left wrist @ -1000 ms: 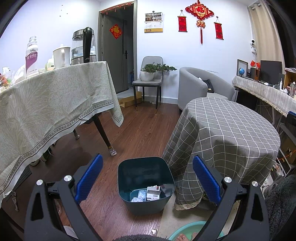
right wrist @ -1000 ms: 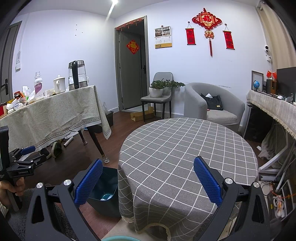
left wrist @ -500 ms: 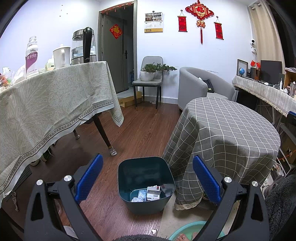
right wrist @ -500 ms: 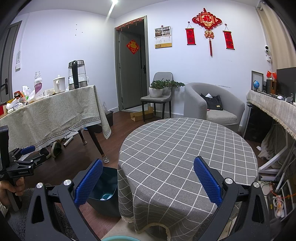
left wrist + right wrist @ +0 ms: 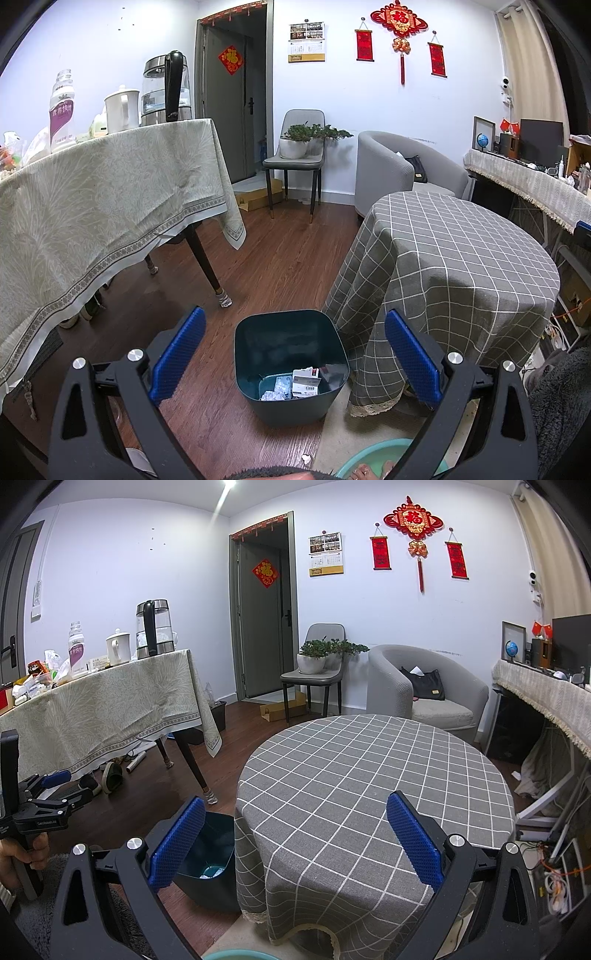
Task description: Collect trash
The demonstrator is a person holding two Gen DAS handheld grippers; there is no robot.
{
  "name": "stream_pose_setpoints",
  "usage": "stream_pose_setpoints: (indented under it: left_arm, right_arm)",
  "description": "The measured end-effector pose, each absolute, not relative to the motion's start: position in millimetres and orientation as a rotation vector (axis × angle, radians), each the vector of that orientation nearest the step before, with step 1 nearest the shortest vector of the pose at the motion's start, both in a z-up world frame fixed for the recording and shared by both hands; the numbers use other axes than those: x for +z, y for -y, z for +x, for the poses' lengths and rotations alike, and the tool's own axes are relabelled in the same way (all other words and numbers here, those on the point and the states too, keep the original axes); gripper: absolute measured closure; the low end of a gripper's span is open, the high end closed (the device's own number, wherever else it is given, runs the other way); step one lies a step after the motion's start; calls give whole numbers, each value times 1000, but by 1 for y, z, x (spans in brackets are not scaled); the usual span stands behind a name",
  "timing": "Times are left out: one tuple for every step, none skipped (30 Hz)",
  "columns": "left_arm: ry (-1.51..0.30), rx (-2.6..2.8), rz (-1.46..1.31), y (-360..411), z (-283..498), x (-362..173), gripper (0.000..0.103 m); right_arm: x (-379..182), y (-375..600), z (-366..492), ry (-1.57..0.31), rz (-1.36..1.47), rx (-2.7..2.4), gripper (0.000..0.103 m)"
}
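Note:
A dark teal trash bin (image 5: pixel 291 365) stands on the wood floor beside the round table; white wrappers and a small carton (image 5: pixel 304 384) lie in its bottom. My left gripper (image 5: pixel 295 358) is open and empty, held above the bin. My right gripper (image 5: pixel 295 842) is open and empty, held over the near edge of the round table with the grey checked cloth (image 5: pixel 369 775). The bin also shows at the lower left of the right wrist view (image 5: pixel 210 864). The left gripper shows there too, at the far left (image 5: pixel 55 786).
A long table with a pale green cloth (image 5: pixel 92 206) holds a kettle (image 5: pixel 166 92), a jug and a bottle. A chair with a potted plant (image 5: pixel 299 147), a grey armchair (image 5: pixel 391 166) and a side desk (image 5: pixel 546 694) stand at the back. A teal basin (image 5: pixel 369 461) sits at my feet.

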State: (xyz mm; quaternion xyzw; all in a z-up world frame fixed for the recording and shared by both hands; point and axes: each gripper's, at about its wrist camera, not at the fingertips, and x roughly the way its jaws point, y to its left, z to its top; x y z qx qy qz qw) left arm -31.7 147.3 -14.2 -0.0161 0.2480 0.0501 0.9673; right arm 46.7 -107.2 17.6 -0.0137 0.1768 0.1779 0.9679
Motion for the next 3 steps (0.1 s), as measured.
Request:
stream_pose_setpoints:
  left_arm:
    - [-502, 104, -34, -148, -32, -14, 4]
    - [-504, 105, -35, -148, -31, -14, 4]
    - [-504, 104, -38, -149, -31, -14, 4]
  right_arm:
    - [17, 107, 47, -358, -28, 360, 3]
    - [18, 107, 47, -358, -28, 360, 3]
    - [18, 107, 47, -358, -27, 360, 3]
